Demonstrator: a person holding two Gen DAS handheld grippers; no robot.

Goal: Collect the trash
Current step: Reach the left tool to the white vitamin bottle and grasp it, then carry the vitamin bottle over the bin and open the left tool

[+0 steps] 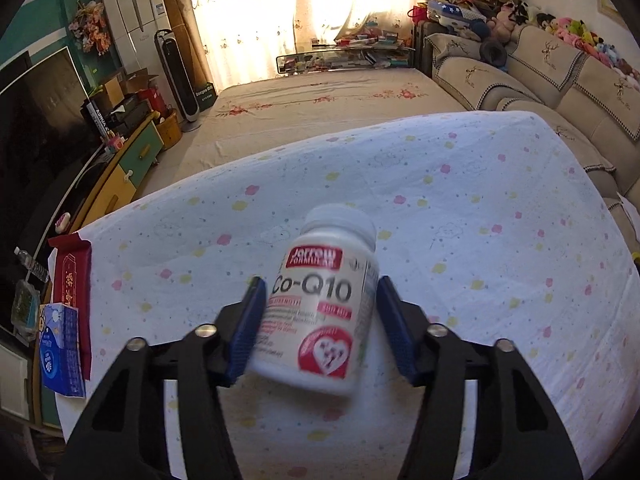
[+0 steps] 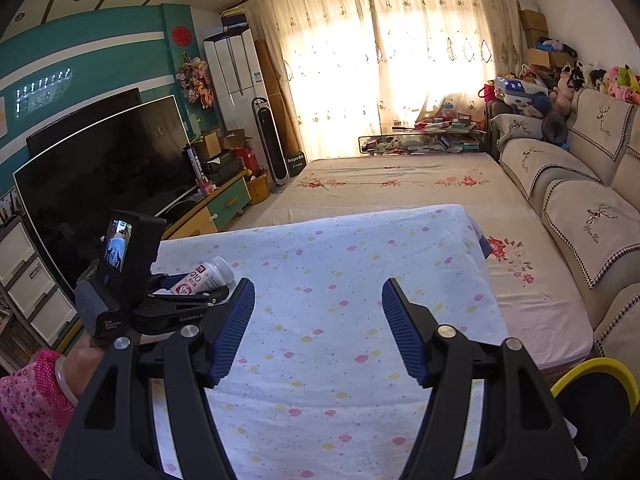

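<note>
On the floral tablecloth (image 1: 460, 208), left edge: red packet (image 1: 72, 280), blue tissue pack (image 1: 60, 348) just beside it, both well apart from the Co-Q10 bottle (image 1: 320, 300). Nothing blocks the bottle. Left gripper (image 1: 320, 308) half-open, bottle between the blue pads; left pad touching, right pad contact unclear, so can't confirm grip. Right gripper (image 2: 318, 312) open, empty, over bare cloth.

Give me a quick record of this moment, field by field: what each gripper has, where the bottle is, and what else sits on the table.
left gripper: around the white bottle, pads at its sides
right gripper: open, empty, above the tablecloth
bottle: tilted, cap pointing away
table edge: red packet, blue tissue pack
bin: yellow-rimmed, beside the table
</note>
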